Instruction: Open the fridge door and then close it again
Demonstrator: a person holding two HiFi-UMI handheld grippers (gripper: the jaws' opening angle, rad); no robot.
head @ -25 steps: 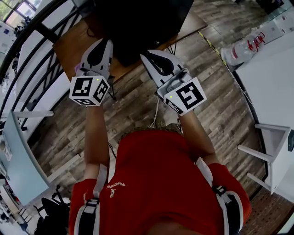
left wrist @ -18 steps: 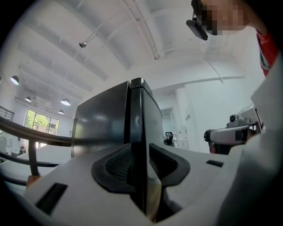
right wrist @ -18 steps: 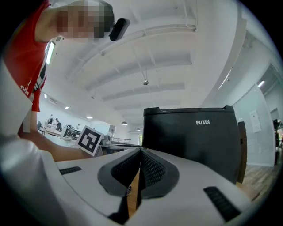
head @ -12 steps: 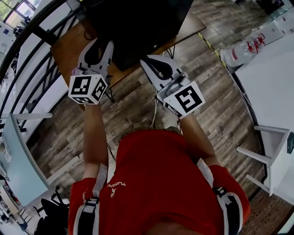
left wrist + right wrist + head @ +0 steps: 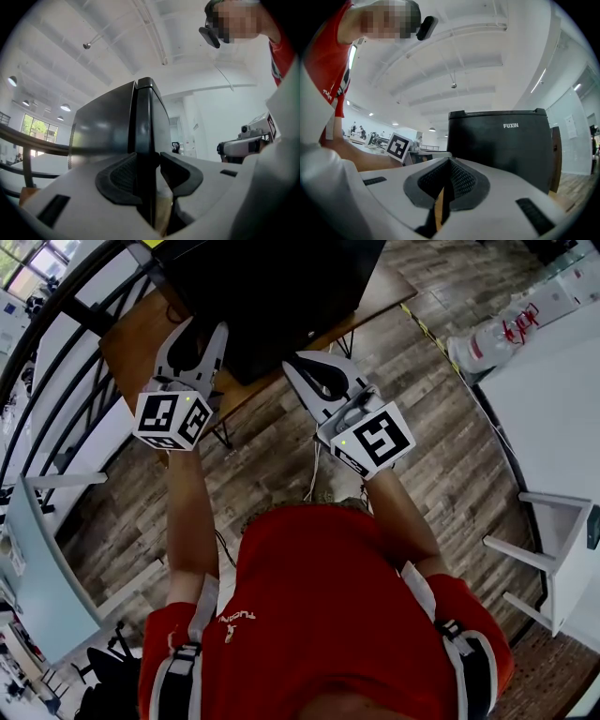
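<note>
One black FUXIN mini fridge [image 5: 272, 296] is sitting on one wooden table [image 5: 141, 334] at the top of the head view, and the person in the red shirt [image 5: 328, 615] is standing over the wood-plank floor [image 5: 281, 456] and facing it with both forearms stretched out. Two grippers are pointing at the fridge, each carrying one marker cube, so two cubes in all: the left cube [image 5: 171, 420] and the right cube [image 5: 375, 439]. The left gripper [image 5: 201, 338] is reaching the fridge's front corner, and its jaws have just been opening. In the left gripper view they are standing wide apart [image 5: 149, 161] with the fridge's [image 5: 117, 126] upright door edge running up between the two pads. The right-hand pad is keeping a clear gap from the edge, while contact at the other pad cannot be made out. The door is lying against the cabinet, with only a thin seam showing between them. The right gripper [image 5: 302, 371] is hovering just beside the left one, short of the fridge. In the right gripper view its two jaws are pressing together with nothing between them [image 5: 449, 164], and they are aiming at the fridge's [image 5: 501, 145] logo face. One white table [image 5: 553, 381] is standing well apart at the right edge.
</note>
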